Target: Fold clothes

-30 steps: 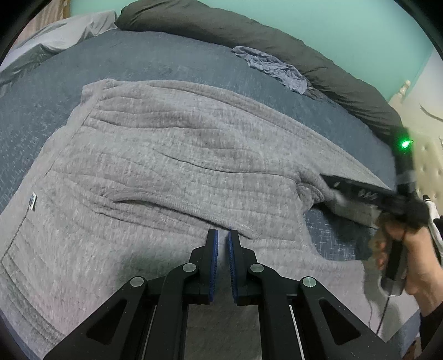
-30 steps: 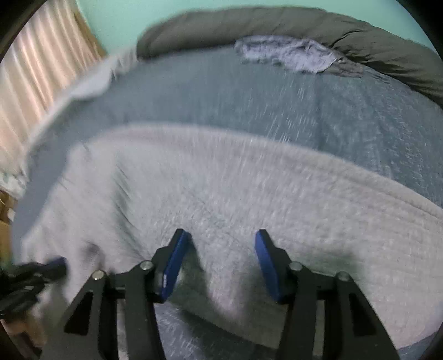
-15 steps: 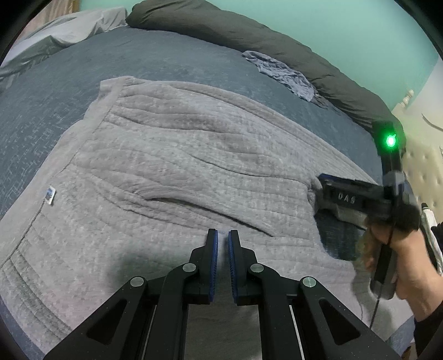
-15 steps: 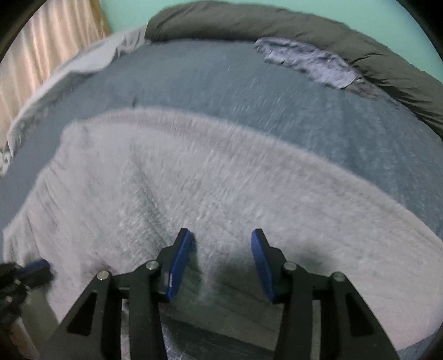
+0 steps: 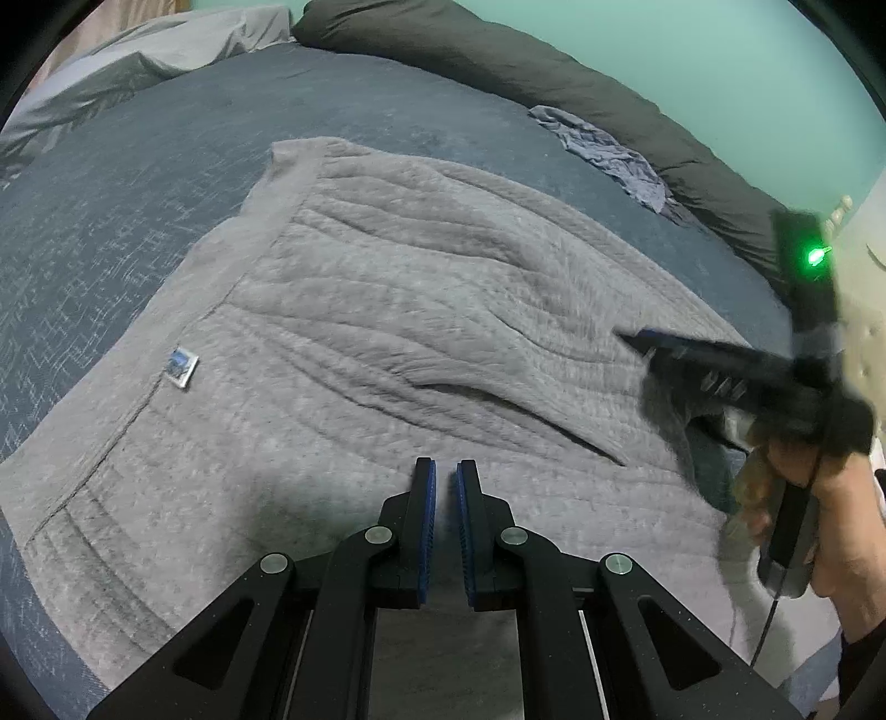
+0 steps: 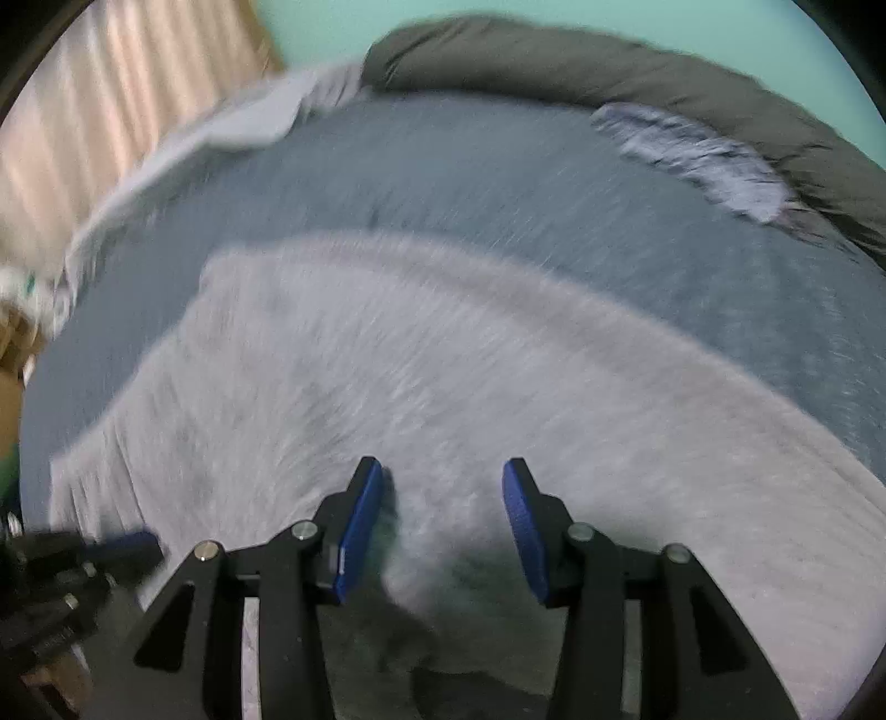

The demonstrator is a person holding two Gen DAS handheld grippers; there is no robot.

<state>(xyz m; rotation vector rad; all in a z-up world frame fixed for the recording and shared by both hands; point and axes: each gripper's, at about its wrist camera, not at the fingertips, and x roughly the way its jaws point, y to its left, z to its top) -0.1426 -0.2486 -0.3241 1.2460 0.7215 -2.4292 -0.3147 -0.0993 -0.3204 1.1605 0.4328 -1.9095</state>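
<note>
Grey sweater (image 5: 398,343) spread flat on bed (image 5: 138,183) — both grippers over its near edge.
Left gripper (image 5: 446,471) jaws closed, nothing between them; right gripper (image 6: 443,487) jaws open, sweater fabric bunched up between them, pads not pressing on it. Beyond the sweater — crumpled blue cloth (image 5: 609,155), then dark duvet (image 5: 526,72) along the wall.

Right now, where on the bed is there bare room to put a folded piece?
Free: blue bedspread between the grey sweater and the pale sheet. Also a strip between sweater and dark duvet, crowded rightward by a crumpled blue cloth.
</note>
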